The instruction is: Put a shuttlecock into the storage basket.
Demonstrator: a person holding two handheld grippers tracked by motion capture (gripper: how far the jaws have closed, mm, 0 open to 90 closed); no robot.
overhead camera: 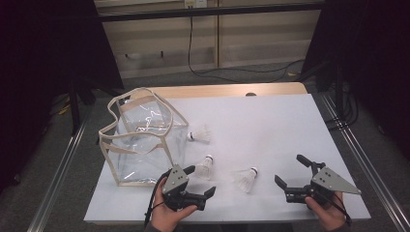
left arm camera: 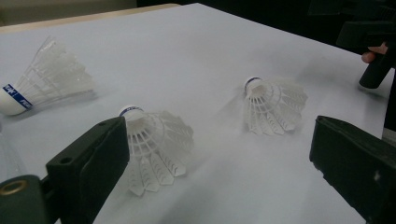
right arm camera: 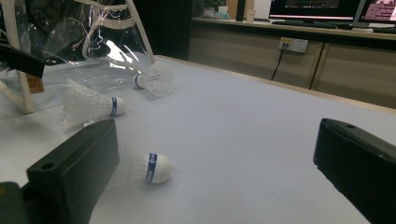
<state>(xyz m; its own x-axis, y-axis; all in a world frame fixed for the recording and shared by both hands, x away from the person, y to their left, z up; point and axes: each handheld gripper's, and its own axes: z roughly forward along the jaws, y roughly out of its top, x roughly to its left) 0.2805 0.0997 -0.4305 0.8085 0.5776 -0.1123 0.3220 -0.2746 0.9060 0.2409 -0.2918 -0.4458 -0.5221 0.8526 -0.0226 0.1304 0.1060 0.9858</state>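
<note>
Since both grippers' fingers (overhead camera: 192,170) gape empty near the bag (overhead camera: 143,140), the closest shuttlecock (overhead camera: 205,167), right of it, looks featherlight and crushable: better pinched at its cork.

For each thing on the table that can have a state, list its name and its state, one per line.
Clear bag: upright, top open.
Far shuttlecock: lying on its side.
Middle shuttlecock: lying, untouched.
Near shuttlecock: lying, untouched.
Left gripper: open, holding nothing.
Right gripper: open, holding nothing.
</note>
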